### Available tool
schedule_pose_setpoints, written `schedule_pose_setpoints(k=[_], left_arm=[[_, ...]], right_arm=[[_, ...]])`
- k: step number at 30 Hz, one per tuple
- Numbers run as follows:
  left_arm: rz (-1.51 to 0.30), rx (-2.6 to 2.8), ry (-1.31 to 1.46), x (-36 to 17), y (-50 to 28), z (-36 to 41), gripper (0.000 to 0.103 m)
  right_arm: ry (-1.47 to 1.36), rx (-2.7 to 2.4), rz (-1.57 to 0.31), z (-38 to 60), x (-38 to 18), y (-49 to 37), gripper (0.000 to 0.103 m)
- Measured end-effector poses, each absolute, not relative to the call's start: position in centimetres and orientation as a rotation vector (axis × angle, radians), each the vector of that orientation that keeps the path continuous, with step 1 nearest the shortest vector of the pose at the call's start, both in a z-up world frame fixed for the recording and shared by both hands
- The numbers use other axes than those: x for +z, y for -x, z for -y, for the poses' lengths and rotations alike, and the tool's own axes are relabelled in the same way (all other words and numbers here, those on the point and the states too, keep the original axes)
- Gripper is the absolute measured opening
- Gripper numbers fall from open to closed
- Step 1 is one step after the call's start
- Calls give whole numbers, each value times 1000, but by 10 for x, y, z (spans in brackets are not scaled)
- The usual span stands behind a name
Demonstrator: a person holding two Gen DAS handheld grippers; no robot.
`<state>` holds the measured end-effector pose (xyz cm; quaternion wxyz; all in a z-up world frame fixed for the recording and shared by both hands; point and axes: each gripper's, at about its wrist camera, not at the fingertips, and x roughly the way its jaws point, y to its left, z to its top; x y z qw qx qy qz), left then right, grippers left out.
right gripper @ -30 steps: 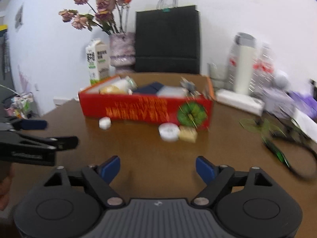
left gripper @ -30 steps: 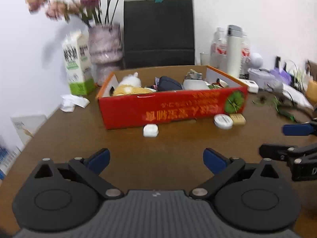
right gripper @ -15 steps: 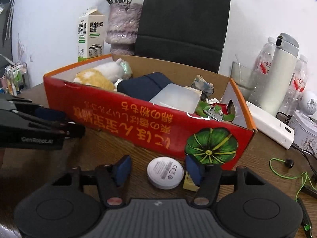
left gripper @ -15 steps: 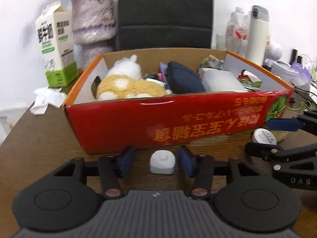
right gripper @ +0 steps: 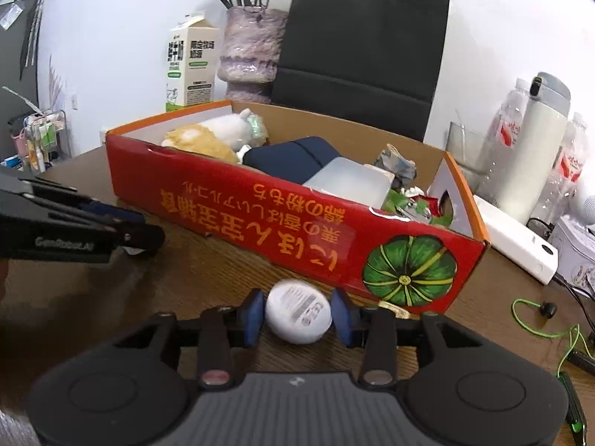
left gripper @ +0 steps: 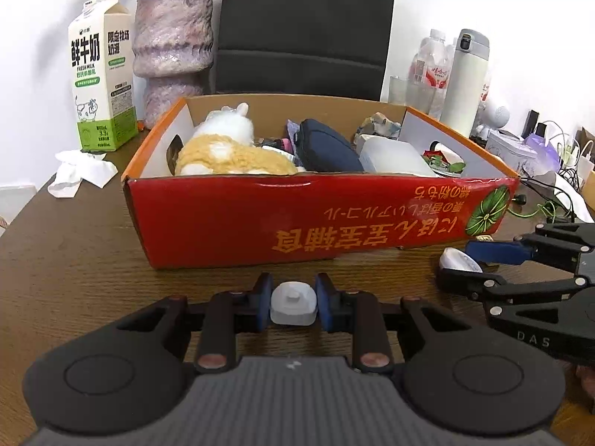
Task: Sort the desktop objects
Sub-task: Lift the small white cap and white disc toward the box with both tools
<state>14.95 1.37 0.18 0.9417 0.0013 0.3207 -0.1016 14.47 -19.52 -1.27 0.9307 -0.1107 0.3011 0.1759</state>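
Note:
My left gripper (left gripper: 293, 306) is shut on a small white plastic case (left gripper: 293, 304), just in front of the red cardboard box (left gripper: 323, 219). My right gripper (right gripper: 298, 314) is shut on a round white disc (right gripper: 298, 315) with a label, near the box's pumpkin corner (right gripper: 409, 270). The box holds a plush toy (left gripper: 230, 152), a dark blue pouch (left gripper: 327, 148), a clear plastic container (left gripper: 394, 156) and other bits. Each gripper shows in the other's view, the right one (left gripper: 483, 260) and the left one (right gripper: 111, 238).
A milk carton (left gripper: 102, 74), a vase (left gripper: 173, 44) and a black paper bag (left gripper: 305, 26) stand behind the box. Crumpled tissue (left gripper: 80, 173) lies at the left. Bottles and a white flask (left gripper: 463, 78) stand at the right, with cables (right gripper: 543, 319) and a white power bank (right gripper: 517, 241).
Both grippers moved forward to the box front and closed, the left on the white case, the right on the round disc.

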Motion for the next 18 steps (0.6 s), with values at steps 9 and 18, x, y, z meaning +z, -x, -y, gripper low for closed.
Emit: schedule_pose_setpoints(k=[9,18], left_arm=[[-598,-198,1,18,-126,-8,26],[-540,-189,10,28,-20,9,26]], right_arm=[[214,372,-612,188,-4,-124,37],[46,317,-518,216,18,-13,37]])
